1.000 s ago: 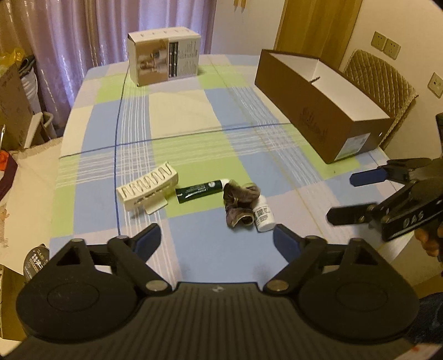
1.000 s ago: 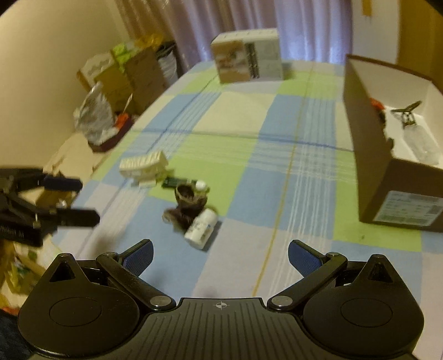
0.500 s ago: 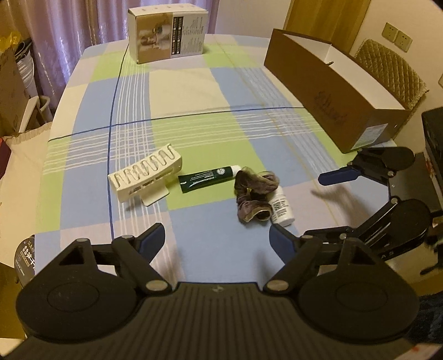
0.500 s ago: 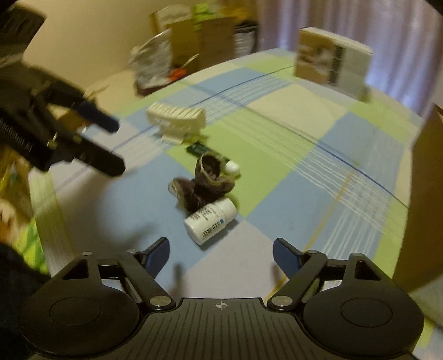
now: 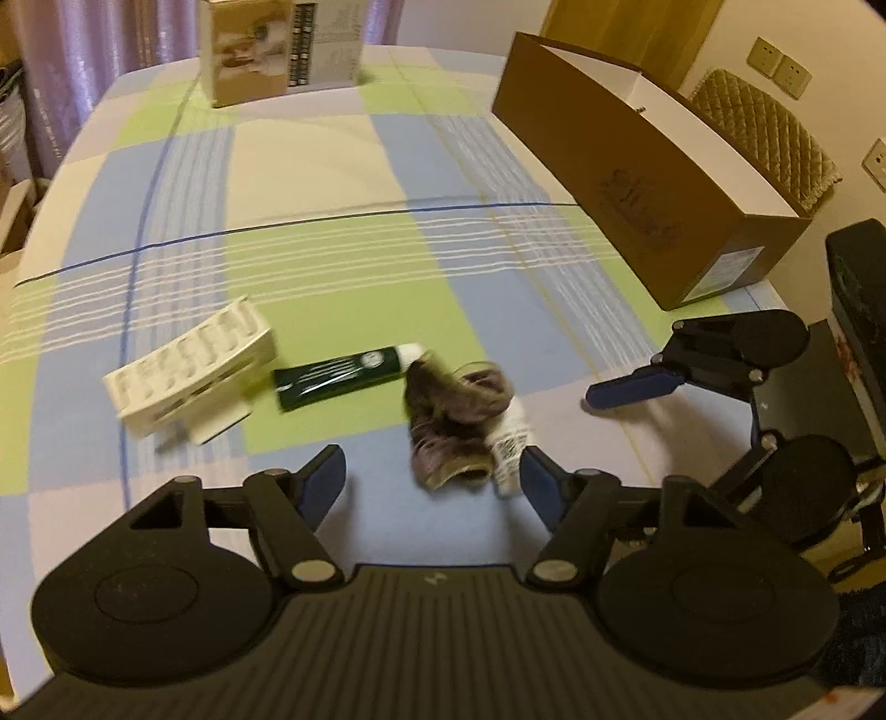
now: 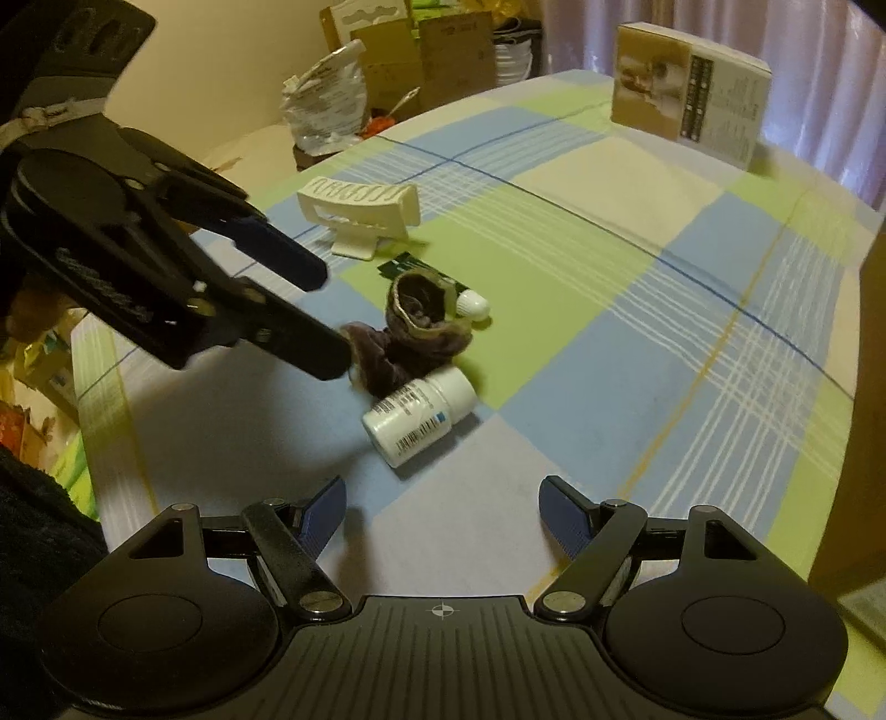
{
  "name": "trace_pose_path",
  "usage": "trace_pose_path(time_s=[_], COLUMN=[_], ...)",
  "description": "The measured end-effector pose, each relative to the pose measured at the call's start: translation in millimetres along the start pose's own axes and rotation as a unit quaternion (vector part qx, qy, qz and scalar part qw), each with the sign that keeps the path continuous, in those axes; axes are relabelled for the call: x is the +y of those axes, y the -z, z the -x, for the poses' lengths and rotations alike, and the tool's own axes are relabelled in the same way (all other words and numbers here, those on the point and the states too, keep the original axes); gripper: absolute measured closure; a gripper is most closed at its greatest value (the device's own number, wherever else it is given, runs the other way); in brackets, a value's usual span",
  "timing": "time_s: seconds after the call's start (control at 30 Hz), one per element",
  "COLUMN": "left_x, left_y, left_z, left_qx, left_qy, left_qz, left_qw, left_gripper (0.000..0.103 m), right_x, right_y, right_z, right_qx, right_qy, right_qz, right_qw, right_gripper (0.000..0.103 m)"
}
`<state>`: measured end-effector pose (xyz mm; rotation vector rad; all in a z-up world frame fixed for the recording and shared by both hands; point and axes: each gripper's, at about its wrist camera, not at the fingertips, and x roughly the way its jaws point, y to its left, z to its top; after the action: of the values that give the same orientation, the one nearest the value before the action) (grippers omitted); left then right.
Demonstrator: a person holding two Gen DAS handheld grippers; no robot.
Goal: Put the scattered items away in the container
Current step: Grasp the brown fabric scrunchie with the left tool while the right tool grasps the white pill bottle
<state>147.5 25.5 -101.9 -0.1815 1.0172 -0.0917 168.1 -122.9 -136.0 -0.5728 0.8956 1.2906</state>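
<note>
We hold both grippers low over the near edge of the table, which is covered in a blue, green and cream checked cloth. The left gripper has its jaws spread wide, empty, with the small pile of scattered items just ahead of them. The right gripper also has its jaws spread and empty, facing the same pile from the right side.

In the left wrist view, a white slotted plastic holder lies to the left, with a dark green tube with a white cap just to its right. The tube's cap end touches a crumpled brown sock, and a white pill bottle lies on its side against the sock's right edge. In the right wrist view the bottle lies nearest us, label up.

The container, a long open brown cardboard box, stands at the far right, well apart from the pile. A printed carton stands upright at the far edge.
</note>
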Motion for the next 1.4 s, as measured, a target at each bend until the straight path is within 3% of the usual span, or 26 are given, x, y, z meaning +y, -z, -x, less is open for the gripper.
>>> trace_pose_path(time_s=[0.07, 0.13, 0.23, 0.33, 0.5, 0.6, 0.67, 0.73, 0.77, 0.9, 1.0, 1.17, 1.23, 1.4], left_x=[-2, 2, 13, 19, 42, 53, 56, 56, 55, 53, 45, 37, 36, 44], left_y=[-3, -4, -2, 3, 18, 28, 33, 34, 34, 29, 26, 22, 21, 23], left_z=[-9, -18, -27, -24, -8, 3, 8, 10, 9, -1, -8, -15, -17, -12], left_qx=[0.004, 0.013, 0.025, 0.030, 0.033, 0.035, 0.029, 0.020, 0.015, 0.008, 0.007, -0.006, -0.005, 0.005], left_qy=[-0.001, 0.012, 0.036, 0.023, -0.001, -0.011, -0.012, -0.024, -0.032, -0.026, -0.030, -0.046, -0.041, -0.040], left_qz=[-0.005, 0.002, 0.032, 0.031, 0.053, 0.062, 0.064, 0.067, 0.067, 0.068, 0.042, -0.001, -0.015, 0.007], left_qw=[1.0000, 0.9998, 0.9985, 0.9988, 0.9980, 0.9974, 0.9975, 0.9973, 0.9972, 0.9973, 0.9987, 0.9989, 0.9990, 0.9992], left_gripper=[0.053, 0.070, 0.079, 0.086, 0.086, 0.081, 0.071, 0.044, 0.044, 0.050, 0.053, 0.067, 0.081, 0.085], right_x=[-3, -6, -8, -7, -1, 2, 3, 3, 3, 5, 4, 1, 0, -1], right_y=[2, 3, 5, 5, 2, -1, -2, -4, -5, -8, -11, -13, -13, -17], right_z=[2, 5, 9, 11, 9, 5, 2, -1, -3, -9, -13, -14, -14, -17], right_qx=[-0.001, -0.001, -0.003, -0.006, -0.006, -0.005, -0.004, 0.000, 0.002, 0.004, 0.007, 0.007, 0.007, 0.005], right_qy=[0.003, 0.005, 0.008, 0.006, -0.001, -0.006, -0.010, -0.012, -0.012, -0.012, -0.011, -0.012, -0.013, -0.015], right_qz=[-0.006, -0.012, -0.016, -0.016, -0.001, 0.009, 0.012, 0.015, 0.017, 0.026, 0.028, 0.027, 0.026, 0.036], right_qw=[1.000, 1.000, 1.000, 1.000, 1.000, 1.000, 1.000, 1.000, 1.000, 1.000, 1.000, 1.000, 1.000, 0.999], right_gripper=[0.028, 0.028, 0.028, 0.028, 0.028, 0.028, 0.028, 0.028, 0.028, 0.028, 0.028, 0.027, 0.027, 0.027])
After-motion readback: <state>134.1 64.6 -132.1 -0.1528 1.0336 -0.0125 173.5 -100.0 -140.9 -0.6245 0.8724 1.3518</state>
